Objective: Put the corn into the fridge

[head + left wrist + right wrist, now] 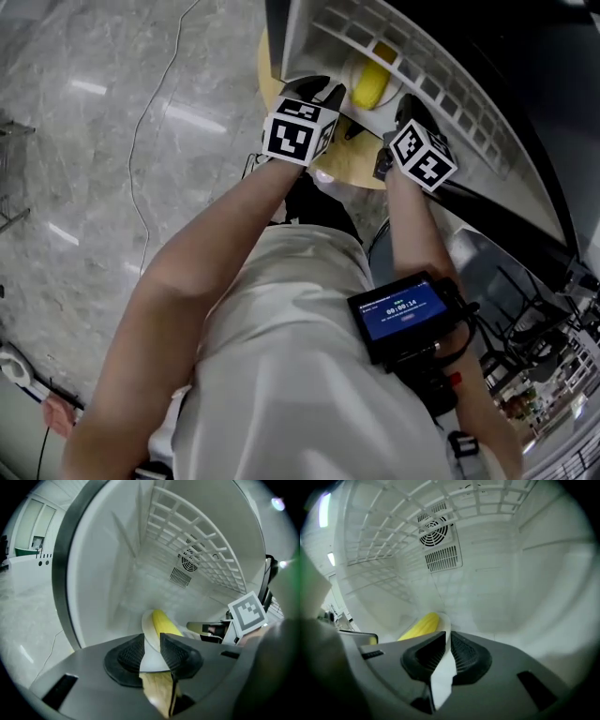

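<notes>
A yellow corn cob (pixel 370 84) lies on a white plate (pixel 350 73) inside the white fridge (pixel 309 28). My left gripper (pixel 328 92) is shut on the plate's left rim and my right gripper (pixel 405 101) on its right rim. In the left gripper view the jaws of the left gripper (pixel 152 644) pinch the plate (pixel 149 626), with the corn (pixel 164 623) just beyond and the right gripper (pixel 211 629) at the right. In the right gripper view the right gripper (pixel 446 646) clamps the plate's edge (pixel 443 677), the corn (pixel 419 626) lying to its left.
A white wire shelf (pixel 187 536) hangs above the plate, and a fan vent (pixel 436 531) sits on the fridge's back wall. The dark door seal (pixel 61 573) frames the opening. A round wooden table (pixel 342 169) stands below the grippers, and a cable (pixel 141 141) runs over the marble floor.
</notes>
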`<state>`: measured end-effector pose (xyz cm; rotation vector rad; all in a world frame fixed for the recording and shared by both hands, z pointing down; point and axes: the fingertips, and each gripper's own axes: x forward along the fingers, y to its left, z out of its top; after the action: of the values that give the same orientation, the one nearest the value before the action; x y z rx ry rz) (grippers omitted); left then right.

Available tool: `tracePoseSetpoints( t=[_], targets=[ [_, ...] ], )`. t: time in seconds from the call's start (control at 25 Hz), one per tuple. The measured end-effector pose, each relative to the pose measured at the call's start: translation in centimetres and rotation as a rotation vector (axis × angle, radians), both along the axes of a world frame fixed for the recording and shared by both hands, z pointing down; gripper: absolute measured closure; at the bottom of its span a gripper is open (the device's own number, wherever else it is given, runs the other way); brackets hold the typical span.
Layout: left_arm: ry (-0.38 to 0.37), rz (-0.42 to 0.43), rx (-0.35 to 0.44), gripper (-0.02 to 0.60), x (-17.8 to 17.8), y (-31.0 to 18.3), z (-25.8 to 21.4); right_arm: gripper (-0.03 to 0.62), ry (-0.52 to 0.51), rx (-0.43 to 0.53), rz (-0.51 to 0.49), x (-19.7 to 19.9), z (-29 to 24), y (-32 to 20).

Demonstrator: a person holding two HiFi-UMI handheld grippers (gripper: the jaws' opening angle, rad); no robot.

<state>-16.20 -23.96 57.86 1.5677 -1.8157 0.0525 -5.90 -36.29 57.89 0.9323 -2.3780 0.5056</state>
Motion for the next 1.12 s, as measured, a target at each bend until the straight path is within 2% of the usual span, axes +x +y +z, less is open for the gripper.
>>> tracePoseSetpoints(
  t=[0.16,0.2,0.48,0.84,1.12],
  targets=[
    [-0.01,0.005,-0.008,0.478,0.4,1.7,-0.4,0.553,-0.014,-0.011,-0.021,0.7,-0.5,1.2],
    [-0.014,0.005,-0.008,0.503,0.3,2.2,-0.6,0.586,-0.02,-0.012,-0.022,0.8,-0.8,1.4],
    [-0.041,0.021,0.01,0.572,-0.8,5.0,-2.4,0.588,-0.076,0.012,-0.047,0.6,-3.5,3.1],
    [-0.009,0.102,0.025,0.574,1.0,8.1,-3.3,0.588,-0.142,0.011,-0.058,3.0,-6.4,5.9],
    [-0.025,0.157,0.057,0.574,1.4,10.2,-4.8,0.586,-0.151,0.029,-0.085,4.9,-7.8,8.4]
  ],
)
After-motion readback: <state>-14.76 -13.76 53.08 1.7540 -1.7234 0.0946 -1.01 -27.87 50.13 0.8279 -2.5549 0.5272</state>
